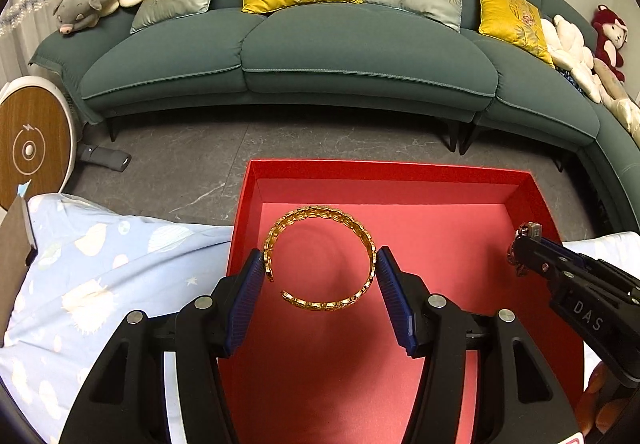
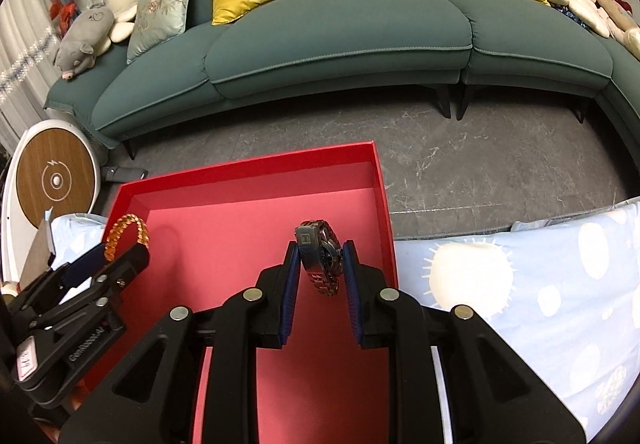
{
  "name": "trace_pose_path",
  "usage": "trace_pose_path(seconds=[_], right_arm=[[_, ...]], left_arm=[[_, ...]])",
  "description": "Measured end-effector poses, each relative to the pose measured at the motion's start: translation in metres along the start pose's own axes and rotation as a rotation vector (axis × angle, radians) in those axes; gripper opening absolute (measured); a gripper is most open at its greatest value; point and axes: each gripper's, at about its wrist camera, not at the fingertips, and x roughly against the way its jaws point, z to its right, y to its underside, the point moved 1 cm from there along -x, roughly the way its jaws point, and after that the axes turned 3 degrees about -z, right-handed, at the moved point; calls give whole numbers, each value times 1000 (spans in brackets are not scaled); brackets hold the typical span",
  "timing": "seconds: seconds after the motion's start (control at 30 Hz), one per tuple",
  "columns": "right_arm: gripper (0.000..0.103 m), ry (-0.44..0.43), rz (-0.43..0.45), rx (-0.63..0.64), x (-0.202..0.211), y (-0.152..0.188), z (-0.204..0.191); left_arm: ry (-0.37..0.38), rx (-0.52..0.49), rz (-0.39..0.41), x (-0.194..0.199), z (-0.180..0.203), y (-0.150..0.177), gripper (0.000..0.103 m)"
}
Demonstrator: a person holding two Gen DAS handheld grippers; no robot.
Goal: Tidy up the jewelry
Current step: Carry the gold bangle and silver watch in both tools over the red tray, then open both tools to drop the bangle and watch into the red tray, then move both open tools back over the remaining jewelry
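The left gripper (image 1: 320,264) pinches an open gold filigree cuff bangle (image 1: 320,258) across its width, the blue ribbed pads pressed to its two outer sides so the ring hangs flat between them with its gap turned toward the tool's left finger; held this way it looks ready to be lowered level. Directly beneath and ahead of it lies the shallow red cardboard box (image 1: 388,173), its pink floor bare under the bangle. To that tool's right, the right gripper (image 2: 320,256) is closed on a silver metal-link wristwatch (image 2: 322,258), clamping the folded band edge-on so the clasp stands up between the fingertips; it too hovers over the box floor, close to the box's right wall. Both pieces seem poised for release, side by side yet apart, likely to avoid tangling. A pale blue patterned cloth (image 2: 540,284) spreads beyond the box.
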Motion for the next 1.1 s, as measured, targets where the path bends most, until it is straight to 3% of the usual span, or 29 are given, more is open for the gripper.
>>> trace_pose_path(seconds=[0.1,0.23,0.3,0.33,0.73,0.93,1.1], right_arm=[[24,5,-3,-4,-3,-1,0],[36,-34,29,-2,3,0,3],[45,-27,44,8,6,3,2],[55,-17,55,12,8,3,2],[54,-62,89,-10,30,14,6],[54,-66,158,47,80,38,1],[54,-67,177,91,136,77,3]], left_arm=[[-12,14,-10,-2,-1,1,56],[15,38,7,0,-7,-1,64],[18,32,10,1,-7,1,65],[15,24,9,1,-6,3,65],[17,17,15,15,-7,15,65],[-1,-4,105,71,-12,38,65],[-2,-50,130,127,-16,80,70]])
